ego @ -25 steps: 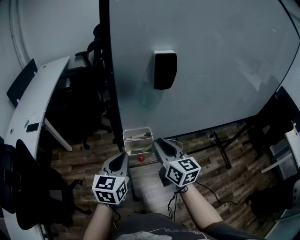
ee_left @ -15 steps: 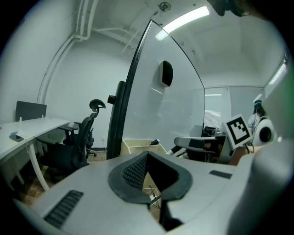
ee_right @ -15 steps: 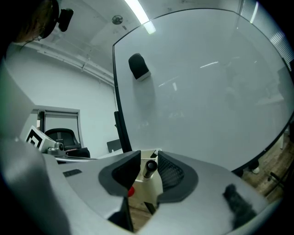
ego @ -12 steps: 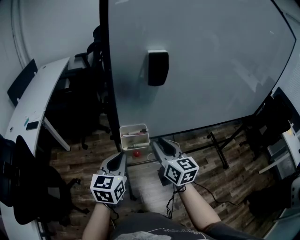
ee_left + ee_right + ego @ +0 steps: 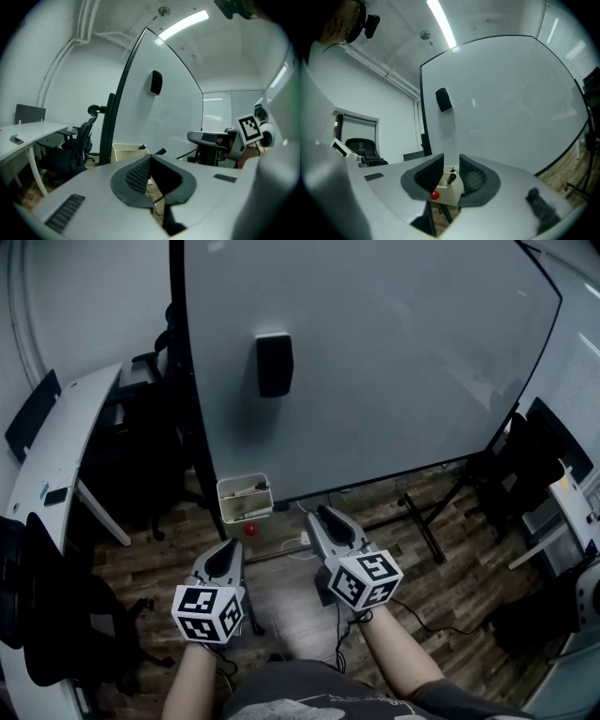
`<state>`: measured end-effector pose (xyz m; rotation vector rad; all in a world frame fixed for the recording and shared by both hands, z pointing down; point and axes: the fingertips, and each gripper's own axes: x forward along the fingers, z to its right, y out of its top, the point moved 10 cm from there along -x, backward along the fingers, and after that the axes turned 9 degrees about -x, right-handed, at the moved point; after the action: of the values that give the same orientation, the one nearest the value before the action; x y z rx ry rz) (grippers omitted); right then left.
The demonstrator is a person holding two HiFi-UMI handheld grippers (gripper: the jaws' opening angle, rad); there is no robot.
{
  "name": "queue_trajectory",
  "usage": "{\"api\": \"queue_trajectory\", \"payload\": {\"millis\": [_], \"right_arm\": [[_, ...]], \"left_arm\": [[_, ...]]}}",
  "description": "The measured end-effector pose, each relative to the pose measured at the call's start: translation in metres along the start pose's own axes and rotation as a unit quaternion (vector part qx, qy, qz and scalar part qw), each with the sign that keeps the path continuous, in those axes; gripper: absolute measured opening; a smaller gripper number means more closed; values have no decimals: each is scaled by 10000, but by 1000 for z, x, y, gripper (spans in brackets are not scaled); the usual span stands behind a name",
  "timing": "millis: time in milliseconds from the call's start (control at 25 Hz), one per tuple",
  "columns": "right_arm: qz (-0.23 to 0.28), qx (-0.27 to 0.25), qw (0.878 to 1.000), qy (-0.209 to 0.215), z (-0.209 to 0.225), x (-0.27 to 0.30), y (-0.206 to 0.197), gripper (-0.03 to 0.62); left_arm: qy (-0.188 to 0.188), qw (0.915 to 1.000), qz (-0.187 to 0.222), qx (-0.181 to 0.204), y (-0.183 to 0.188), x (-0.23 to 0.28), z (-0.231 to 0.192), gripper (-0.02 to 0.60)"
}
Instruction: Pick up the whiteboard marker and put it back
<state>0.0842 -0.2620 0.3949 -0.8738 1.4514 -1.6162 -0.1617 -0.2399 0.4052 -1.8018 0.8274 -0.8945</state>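
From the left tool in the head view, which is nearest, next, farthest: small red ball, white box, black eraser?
1. Small red ball, just ahead of the left tool, slightly right.
2. White plastic box, right behind the ball.
3. Black rectangular eraser, high up on the whiteboard.

Left gripper (image 5: pixel 228 551) jaws together, right gripper (image 5: pixel 325 517) jaws apart and empty, both pointing forward
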Motion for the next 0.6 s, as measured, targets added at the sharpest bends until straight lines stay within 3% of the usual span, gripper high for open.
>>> {"api": "queue_trajectory", "payload": {"millis": [600], "right_arm": [[-287, -70, 9987, 407, -19, -90, -5, 33]], "left_arm": [[36, 9998, 13, 214, -23, -51, 67, 14]]}}
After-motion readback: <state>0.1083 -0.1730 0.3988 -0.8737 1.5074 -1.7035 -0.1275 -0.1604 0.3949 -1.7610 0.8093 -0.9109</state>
